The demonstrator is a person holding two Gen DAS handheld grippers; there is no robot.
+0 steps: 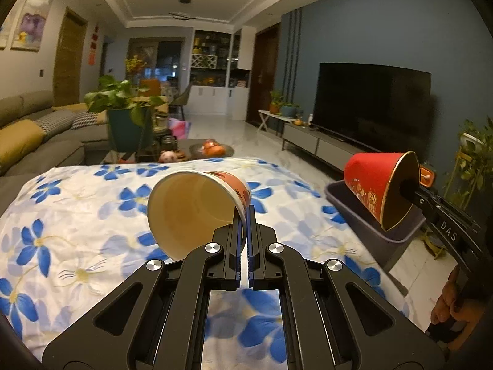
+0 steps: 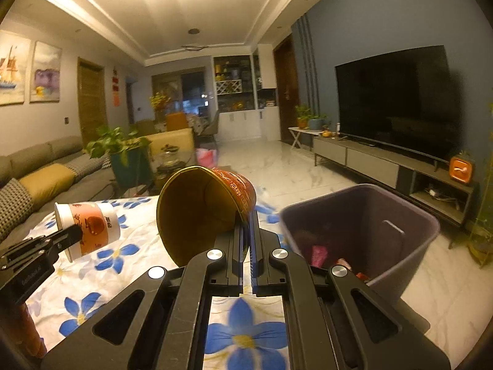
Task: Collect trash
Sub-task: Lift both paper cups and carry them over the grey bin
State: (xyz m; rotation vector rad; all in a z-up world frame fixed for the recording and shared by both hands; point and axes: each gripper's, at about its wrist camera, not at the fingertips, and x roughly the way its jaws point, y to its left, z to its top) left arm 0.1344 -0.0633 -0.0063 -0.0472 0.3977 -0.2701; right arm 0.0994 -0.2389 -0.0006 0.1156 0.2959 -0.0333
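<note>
Left to right. Grey sofa (image 1: 27, 129) with yellow cushions along the left wall, potted plant (image 1: 123, 104) in a teal pot beside it. Surface (image 1: 77, 231) draped in a white cloth with blue flowers fills the foreground.

Left gripper (image 1: 243, 215): fingers clenched on the rim of a white paper cup (image 1: 191, 209) with a red-orange printed band, one finger inside the rim, one outside. Cup is lifted off the surface, tipped on its side, mouth toward the camera, inside looks empty. From the right wrist view the same cup (image 2: 89, 228) hangs above the cloth at far left.

Right gripper (image 2: 245, 222): fingers clenched on the rim of a red paper cup (image 2: 206, 206) with a gold lining, also tipped sideways, mouth toward the camera. In the left wrist view this red cup (image 1: 376, 185) sits above the near edge of the bin, not touching it as far as I can tell.

Grey-purple trash bin (image 2: 416, 231) stands on the marble floor just beside the surface's right edge, open top, some red and pink wrappers (image 2: 320, 254) at the bottom, blurred. Person's hand (image 1: 450, 302) on the right gripper handle at the lower right.

Far right: dark TV (image 2: 394, 101) on a low grey cabinet (image 2: 369, 160), small orange clock (image 2: 461, 169) on it, against a blue wall.
</note>
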